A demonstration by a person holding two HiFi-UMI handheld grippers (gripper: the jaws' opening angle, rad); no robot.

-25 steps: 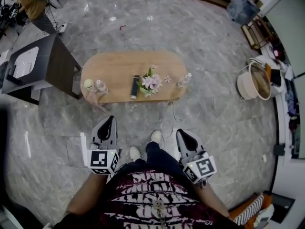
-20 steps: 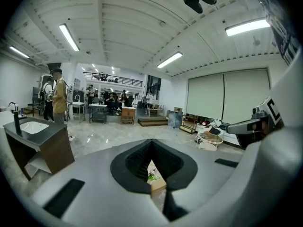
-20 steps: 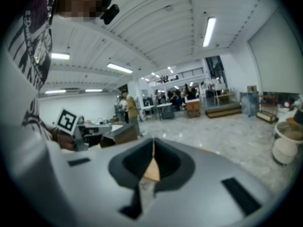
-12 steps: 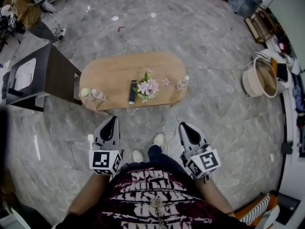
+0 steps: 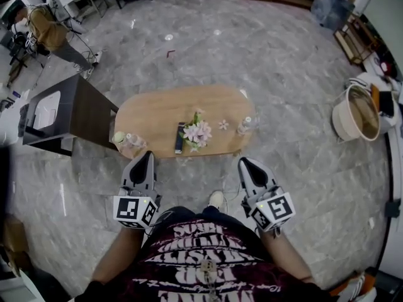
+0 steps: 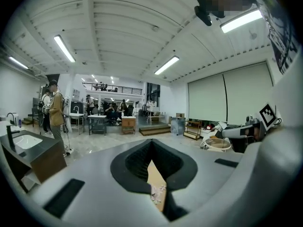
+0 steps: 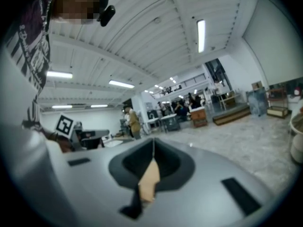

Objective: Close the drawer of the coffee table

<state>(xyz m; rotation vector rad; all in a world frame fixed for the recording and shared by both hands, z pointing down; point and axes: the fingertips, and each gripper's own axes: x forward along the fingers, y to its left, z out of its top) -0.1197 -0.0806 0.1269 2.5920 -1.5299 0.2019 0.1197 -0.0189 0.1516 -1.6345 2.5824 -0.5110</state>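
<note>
The oval wooden coffee table (image 5: 157,112) stands on the marble floor just ahead of me. It carries a vase of pink flowers (image 5: 198,132), a dark remote (image 5: 180,138), a small bottle (image 5: 244,125) and glass items (image 5: 122,139) at its near left end. A pale part juts under that near left edge; I cannot tell whether it is the drawer. My left gripper (image 5: 146,155) is shut and empty, its tip just short of the table's near edge. My right gripper (image 5: 244,163) is shut and empty too, to the right. Between the left jaws a strip of tabletop (image 6: 156,181) shows.
A dark cabinet with a white sink (image 5: 69,109) stands left of the table. A round basket (image 5: 356,113) sits at the far right. A person (image 5: 50,33) stands at the far left. My shoe (image 5: 216,199) is between the grippers.
I have stepped forward: the table has come closer and both gripper tips now nearly reach its near edge. Both grippers stayed shut.
</note>
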